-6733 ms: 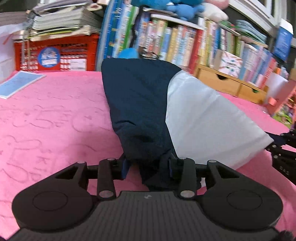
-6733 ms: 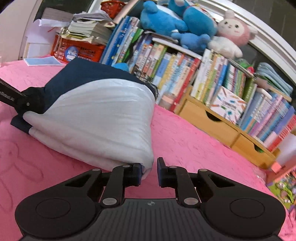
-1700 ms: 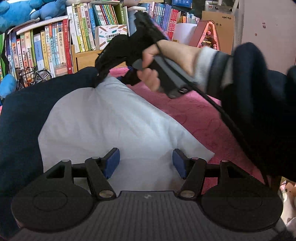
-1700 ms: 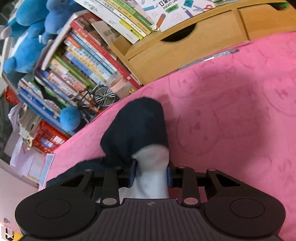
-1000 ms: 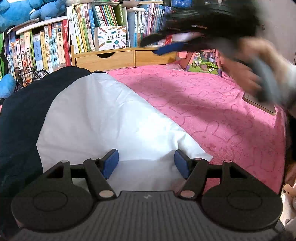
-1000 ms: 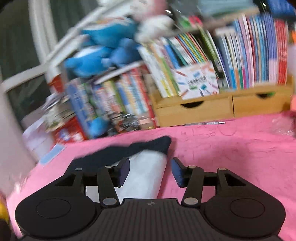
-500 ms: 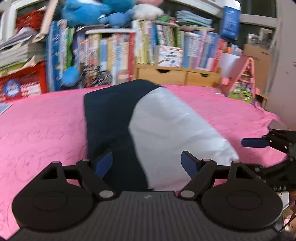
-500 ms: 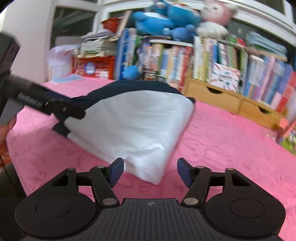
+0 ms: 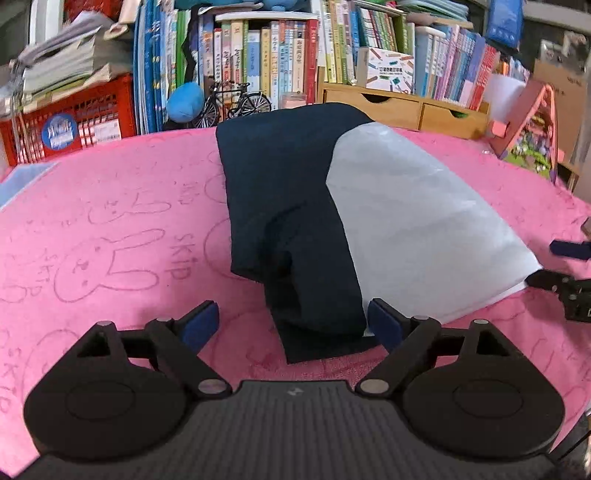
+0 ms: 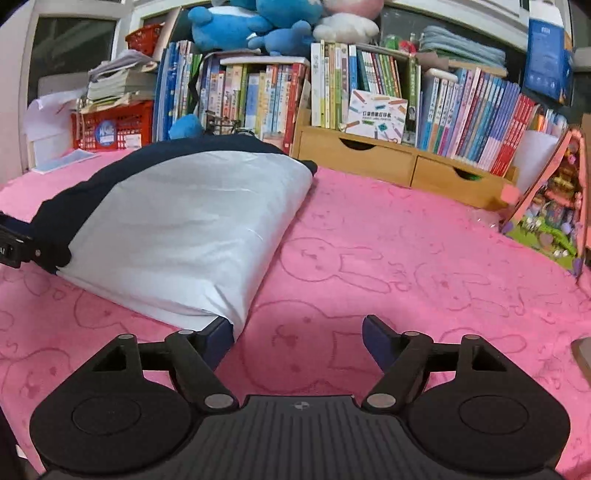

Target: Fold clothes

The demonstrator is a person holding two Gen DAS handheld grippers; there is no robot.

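A folded garment (image 9: 369, 206), navy on the left half and white on the right, lies flat on the pink rabbit-print cloth (image 9: 110, 240). My left gripper (image 9: 291, 325) is open, its blue pads standing either side of the navy near corner without pinching it. In the right wrist view the same garment (image 10: 184, 221) lies at the left. My right gripper (image 10: 293, 343) is open too, its left finger against the white near corner. The right gripper's fingertips (image 9: 565, 251) show at the right edge of the left wrist view.
A row of books (image 10: 369, 92) and a wooden drawer unit (image 10: 388, 162) line the far side, with plush toys (image 10: 266, 26) on top. A red crate (image 9: 70, 122) with papers stands at the back left. A pink toy house (image 10: 554, 206) is on the right.
Both grippers have let go of the garment and opened wide. They swung back to its near edge, and the folded garment now lies still on the cloth.
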